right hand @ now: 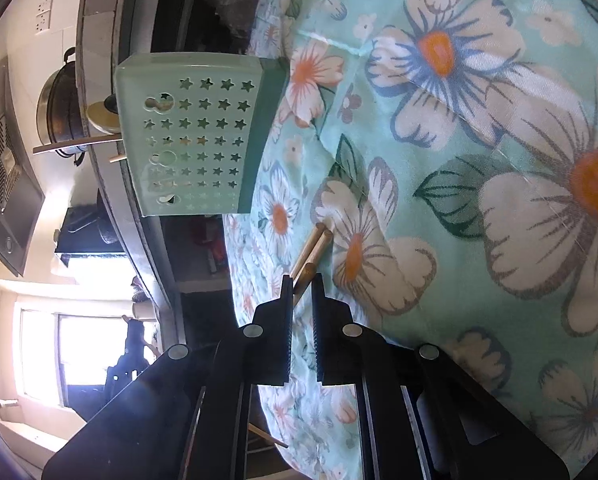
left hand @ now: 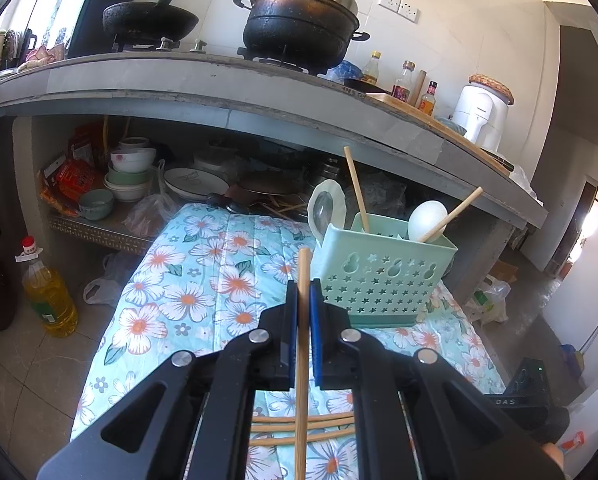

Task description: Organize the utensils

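- Left wrist: left hand-held gripper [left hand: 303, 292] is clamped on one chopstick [left hand: 302, 320], just in front of the caddy [left hand: 383, 280]. Lift it tip-up and lower it into the caddy beside the spoons [left hand: 327, 204].
- Right wrist: right hand-held gripper [right hand: 302, 292] is pinched near-together on a chopstick [right hand: 303, 278] of the loose bundle near the caddy [right hand: 191, 136]; separate one cleanly.

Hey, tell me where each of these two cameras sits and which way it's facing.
Left wrist: behind the left hand-held gripper, facing the green caddy and kitchen counter; its fingers pinch a chopstick.
Right wrist: behind the right hand-held gripper, rolled sideways, facing the floral cloth; its jaws straddle chopstick ends, grip unclear.
Shared: caddy, cloth, loose chopsticks.
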